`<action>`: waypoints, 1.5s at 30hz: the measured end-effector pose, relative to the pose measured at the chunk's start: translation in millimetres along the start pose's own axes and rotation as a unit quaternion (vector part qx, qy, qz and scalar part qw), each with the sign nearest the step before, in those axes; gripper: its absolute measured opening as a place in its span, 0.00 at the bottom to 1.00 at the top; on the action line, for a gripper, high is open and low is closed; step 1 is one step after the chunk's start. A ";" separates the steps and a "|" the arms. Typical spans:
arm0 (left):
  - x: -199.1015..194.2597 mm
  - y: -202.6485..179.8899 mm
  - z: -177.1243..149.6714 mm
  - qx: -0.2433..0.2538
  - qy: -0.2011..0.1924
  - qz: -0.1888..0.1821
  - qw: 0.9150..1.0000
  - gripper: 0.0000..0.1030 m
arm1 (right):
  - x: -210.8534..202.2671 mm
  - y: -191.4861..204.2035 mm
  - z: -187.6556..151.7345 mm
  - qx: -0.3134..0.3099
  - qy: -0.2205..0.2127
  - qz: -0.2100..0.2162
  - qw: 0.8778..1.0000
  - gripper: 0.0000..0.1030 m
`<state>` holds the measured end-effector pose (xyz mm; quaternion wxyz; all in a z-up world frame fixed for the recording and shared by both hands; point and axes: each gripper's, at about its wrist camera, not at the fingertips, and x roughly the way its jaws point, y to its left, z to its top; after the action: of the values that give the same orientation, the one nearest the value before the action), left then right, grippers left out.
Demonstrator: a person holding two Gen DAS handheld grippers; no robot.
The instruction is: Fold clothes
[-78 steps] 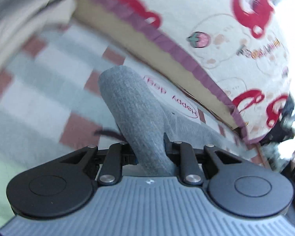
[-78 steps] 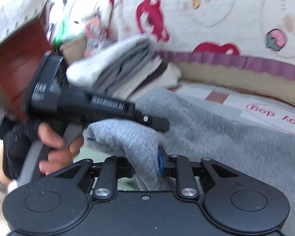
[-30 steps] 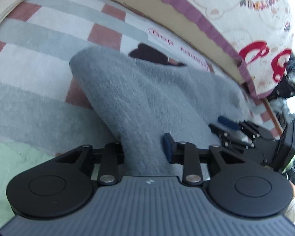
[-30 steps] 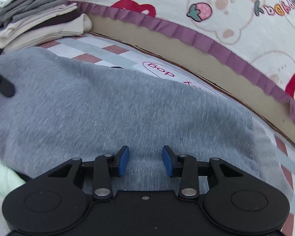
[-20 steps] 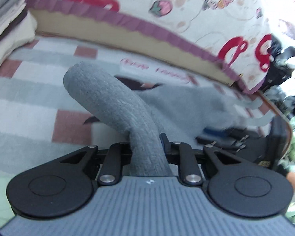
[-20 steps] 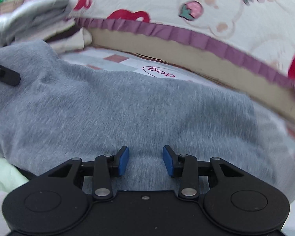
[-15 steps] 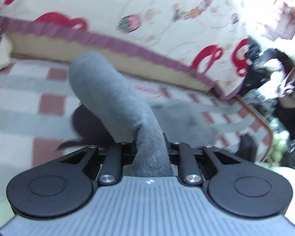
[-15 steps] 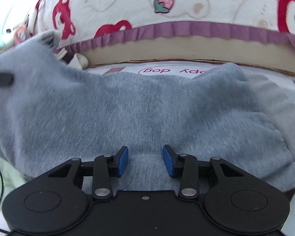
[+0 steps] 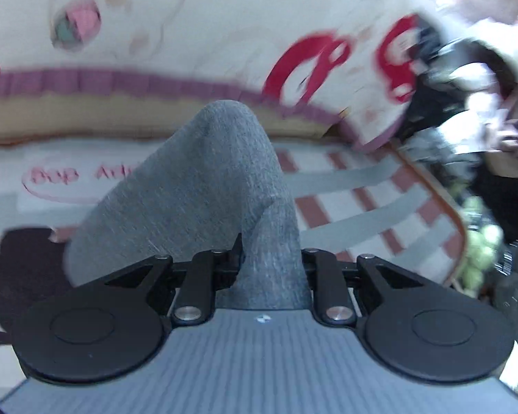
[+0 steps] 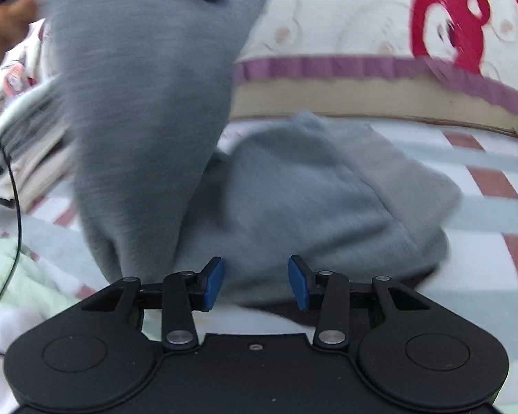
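A grey knit garment (image 10: 304,193) lies bunched on the checked bed cover (image 10: 483,179). My left gripper (image 9: 271,258) is shut on one end of the grey garment (image 9: 207,186) and holds it lifted; that raised part hangs at the left of the right wrist view (image 10: 145,103). My right gripper (image 10: 255,281) is open and empty, its blue pads (image 10: 213,281) just in front of the garment's near edge. The left gripper's fingertips are hidden by the cloth.
A cushion with red cartoon print and purple trim (image 10: 362,65) runs along the back. A stack of folded clothes (image 10: 27,145) sits at the left. A pale green quilt (image 10: 20,276) lies near left. Dark clutter (image 9: 466,110) is at the right.
My left gripper has lifted its end of the grey garment higher and swung it to the right. My right gripper has pulled back a little and stayed open.
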<state>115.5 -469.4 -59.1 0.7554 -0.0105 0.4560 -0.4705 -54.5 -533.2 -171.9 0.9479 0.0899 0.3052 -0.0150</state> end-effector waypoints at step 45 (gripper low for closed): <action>24.7 111.9 -40.6 0.008 -0.102 0.142 0.985 0.35 | -31.2 -108.6 33.1 0.385 -0.097 0.158 0.904 0.24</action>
<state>169.1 -408.1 -149.5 0.8569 0.0120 0.3700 -0.3587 -69.9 -646.7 -144.9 0.8541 0.4934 0.1639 0.0100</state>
